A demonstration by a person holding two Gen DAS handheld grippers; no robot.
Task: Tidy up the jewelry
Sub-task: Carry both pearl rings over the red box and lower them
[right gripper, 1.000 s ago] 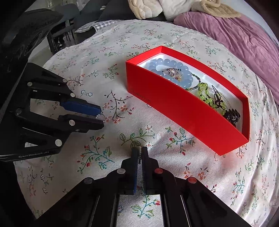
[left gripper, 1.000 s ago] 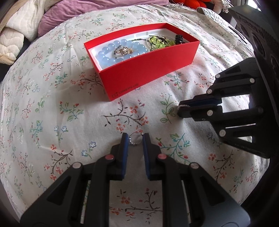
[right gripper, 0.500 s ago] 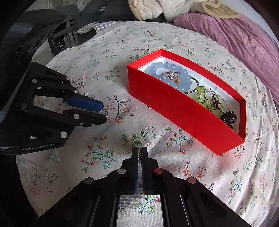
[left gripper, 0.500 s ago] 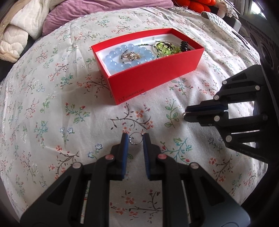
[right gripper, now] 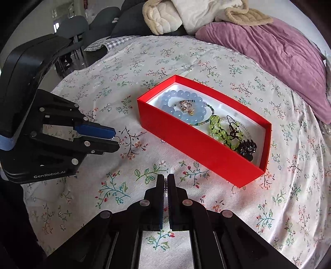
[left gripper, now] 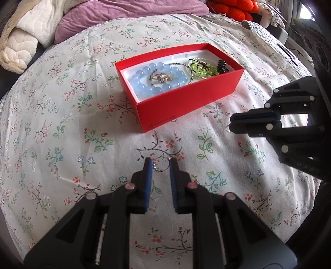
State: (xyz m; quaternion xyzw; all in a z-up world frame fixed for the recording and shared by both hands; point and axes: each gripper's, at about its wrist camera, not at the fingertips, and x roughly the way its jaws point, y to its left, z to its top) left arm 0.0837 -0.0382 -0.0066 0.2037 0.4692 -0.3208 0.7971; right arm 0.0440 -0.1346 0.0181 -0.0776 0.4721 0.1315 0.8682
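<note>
A red box (left gripper: 186, 103) (right gripper: 196, 144) sits on the floral bedspread and holds a blue bead bracelet (left gripper: 157, 78) (right gripper: 184, 105), a green bead bracelet (left gripper: 201, 68) (right gripper: 221, 128), a gold brooch and a black clip. My left gripper (left gripper: 161, 165) (right gripper: 115, 138) is shut on a small sparkly hoop ring (left gripper: 160, 166), held above the spread in front of the box. My right gripper (right gripper: 165, 182) (left gripper: 229, 126) is shut on a small beaded piece (right gripper: 165, 185), to the right of the box's near corner.
A purple quilt (right gripper: 279, 58) and cream blankets (left gripper: 20, 31) lie at the far side of the bed. An orange plush (left gripper: 231, 8) sits at the back right. Dark chairs (right gripper: 82, 29) stand beyond the bed edge.
Both grippers have lifted and pulled back from the spread, still holding their pieces. The box now sits farther away in both views.
</note>
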